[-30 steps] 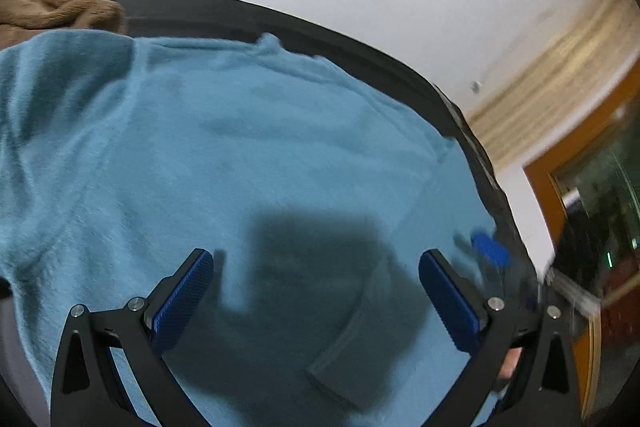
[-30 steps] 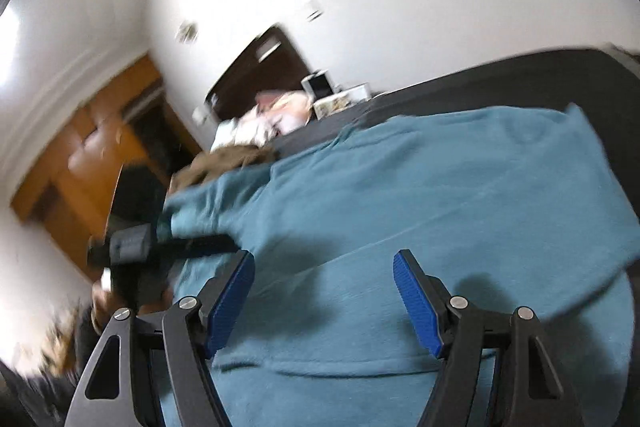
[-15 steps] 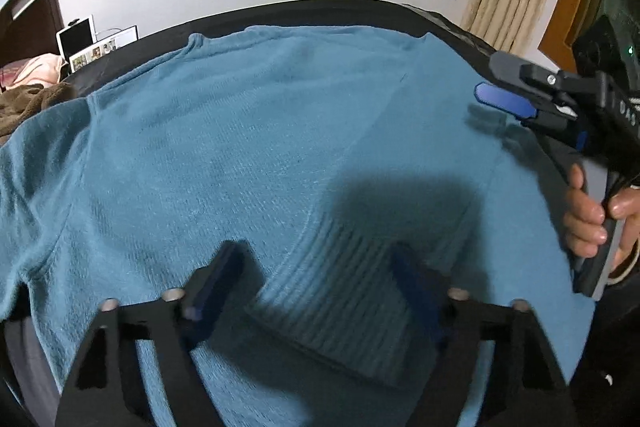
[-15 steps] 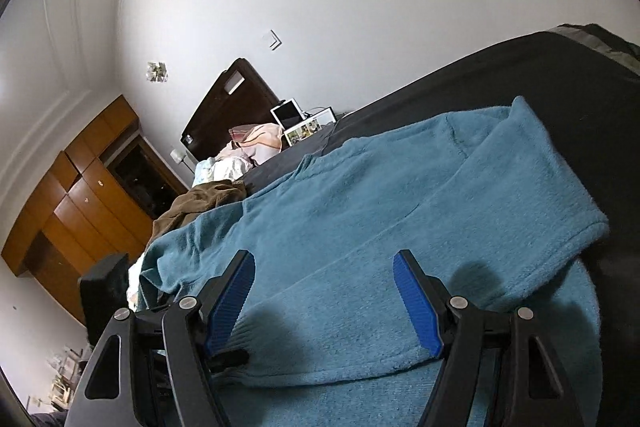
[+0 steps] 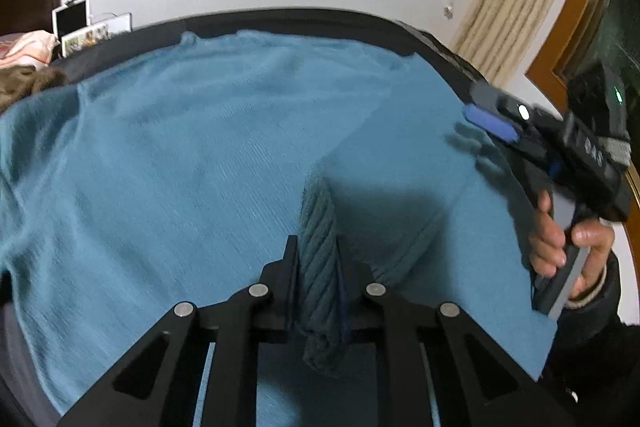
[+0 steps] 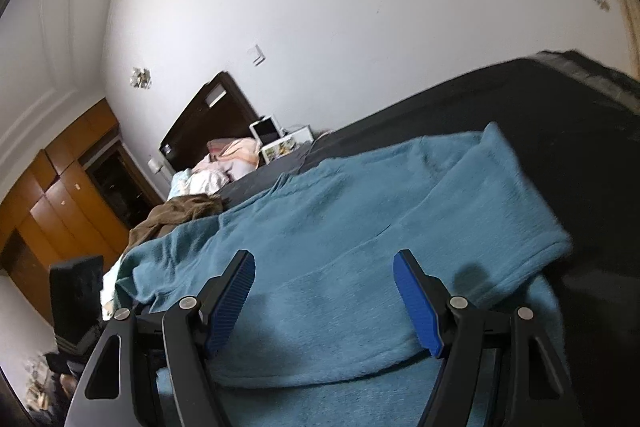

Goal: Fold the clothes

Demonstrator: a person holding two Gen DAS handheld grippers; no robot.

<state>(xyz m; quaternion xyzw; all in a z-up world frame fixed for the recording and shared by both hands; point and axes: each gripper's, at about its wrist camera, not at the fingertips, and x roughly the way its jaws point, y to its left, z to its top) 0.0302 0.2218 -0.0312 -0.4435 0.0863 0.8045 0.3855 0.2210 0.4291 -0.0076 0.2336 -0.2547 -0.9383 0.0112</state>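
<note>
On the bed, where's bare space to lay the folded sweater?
Free: the dark bedspread beyond the sweater, up to the wall. Crowded: the headboard end, with a brown garment, pink bedding and a tablet.

I count one teal sweater (image 5: 192, 163) spread over the one dark bed (image 6: 560, 115) — one ribbed cuff (image 5: 318, 267) of it pinched between my left gripper (image 5: 318, 267). That makes two grippers in all: the left, and my right gripper (image 6: 324, 299) with its two blue pads (image 6: 416, 303) apart. One hand (image 5: 560, 247) of mine shows. By the bed's far corner I see one brown garment (image 6: 180, 215), one pink bundle (image 6: 234, 149), one white tablet (image 6: 266, 131) — and one picture card (image 6: 286, 147) beside it.
</note>
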